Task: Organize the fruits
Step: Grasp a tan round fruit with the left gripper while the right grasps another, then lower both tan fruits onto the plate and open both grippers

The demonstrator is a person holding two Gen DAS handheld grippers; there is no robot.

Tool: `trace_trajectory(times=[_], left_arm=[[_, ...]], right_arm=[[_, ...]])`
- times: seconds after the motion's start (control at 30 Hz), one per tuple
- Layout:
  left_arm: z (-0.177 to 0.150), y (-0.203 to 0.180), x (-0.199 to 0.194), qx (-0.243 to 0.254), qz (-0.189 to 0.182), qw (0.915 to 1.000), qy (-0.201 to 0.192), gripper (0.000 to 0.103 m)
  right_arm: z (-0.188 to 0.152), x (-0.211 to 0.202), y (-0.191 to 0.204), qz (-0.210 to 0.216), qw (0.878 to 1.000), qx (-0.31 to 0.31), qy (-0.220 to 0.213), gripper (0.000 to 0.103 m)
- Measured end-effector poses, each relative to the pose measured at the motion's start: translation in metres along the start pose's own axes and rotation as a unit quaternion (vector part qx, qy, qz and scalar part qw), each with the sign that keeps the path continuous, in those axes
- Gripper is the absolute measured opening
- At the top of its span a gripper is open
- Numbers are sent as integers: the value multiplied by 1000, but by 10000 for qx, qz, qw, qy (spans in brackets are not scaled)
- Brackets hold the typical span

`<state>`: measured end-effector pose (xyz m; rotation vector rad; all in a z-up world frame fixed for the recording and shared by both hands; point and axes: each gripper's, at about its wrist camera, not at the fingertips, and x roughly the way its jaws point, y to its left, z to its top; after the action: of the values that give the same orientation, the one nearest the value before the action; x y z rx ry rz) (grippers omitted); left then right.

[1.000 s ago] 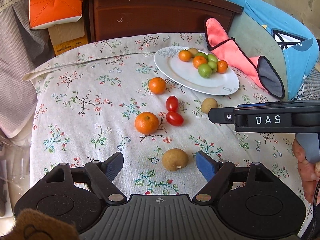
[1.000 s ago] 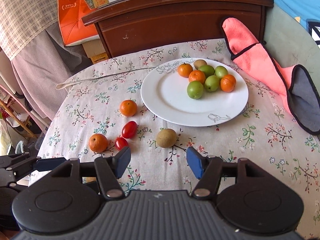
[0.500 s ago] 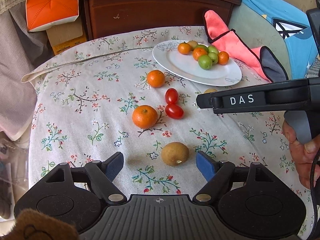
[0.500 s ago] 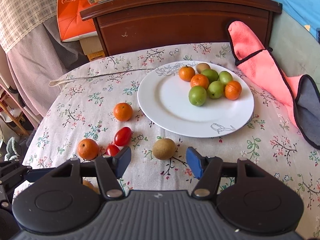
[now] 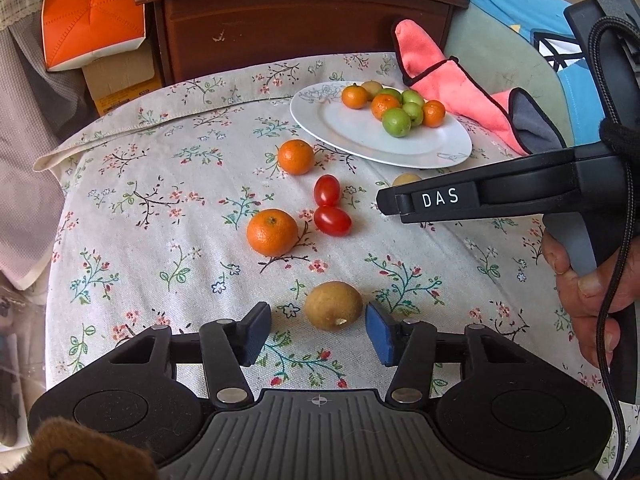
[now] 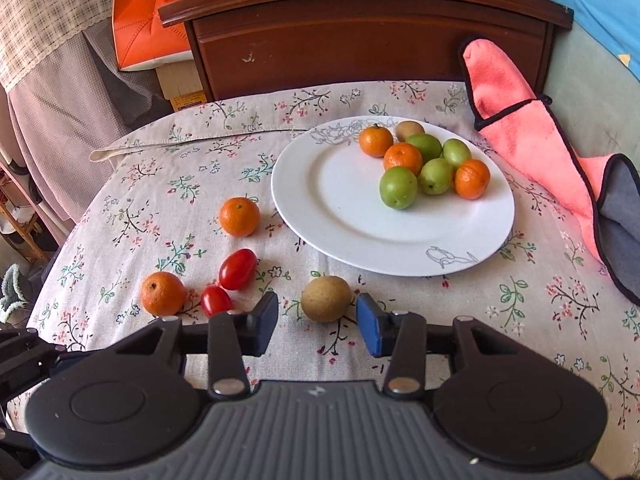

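a: two claws over a flowered tablecloth [image 5: 132, 184]. the left gripper [image 5: 318, 330] has a brown fruit [image 5: 333, 306] between its blue pads at the bottom centre of its frame; the jaws are closing, with the right pad almost at the skin and a gap on the left, so nothing is gripped yet.

b: and the right gripper [image 6: 316, 322]?

a: same picture: jaws closing around another brown fruit [image 6: 326, 299], low in its frame just below the plate [image 6: 336, 208], pads not yet pressing.

b: how to do it well?

a: my guess: centre each fruit between the pads, close gently, lift straight and clear the plate rim before setting down beside the oranges and green fruit piled at its upper right.

b: what does one camera catch that the other misses?

a: the left view shows the right gripper from the side at mid right and the person's hand [image 5: 588, 284] on its handle. the right view shows its own fruit whole; the left view mostly hides it.
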<state>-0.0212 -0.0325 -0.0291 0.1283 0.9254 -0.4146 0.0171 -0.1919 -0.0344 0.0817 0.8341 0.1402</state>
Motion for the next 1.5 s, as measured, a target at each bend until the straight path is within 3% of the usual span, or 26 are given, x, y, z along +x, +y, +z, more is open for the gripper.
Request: trace_trajectory(times=[0.13,0.23,0.6,0.9,1.3,1.5], left_arm=[[1,2,-1,-97,-148,9998,-42,33],[1,2,-3,-111,-190,9997,-92,27],[6,12,-7,-368,-125,9990,-206,27],[25,22,-21,-504,-14,9968,-614,27],[65,28,-19,-648,-162,9931,-960,27],[83,23,-16,-364,-137,9931,-1106,27]], right_arm=[[-1,3,-1,-56,10000,-29,-26,29],[-1,2,-2,-46,10000,-13,-43,28],[5,-21,13,112,9992,-305,-216,27],[5,-63,12,386,9970,-546,-387,27],[18,-71,-1,225,9967,-244,-739,27],[22,-69,-5,179,9966,-203,-778,27]])
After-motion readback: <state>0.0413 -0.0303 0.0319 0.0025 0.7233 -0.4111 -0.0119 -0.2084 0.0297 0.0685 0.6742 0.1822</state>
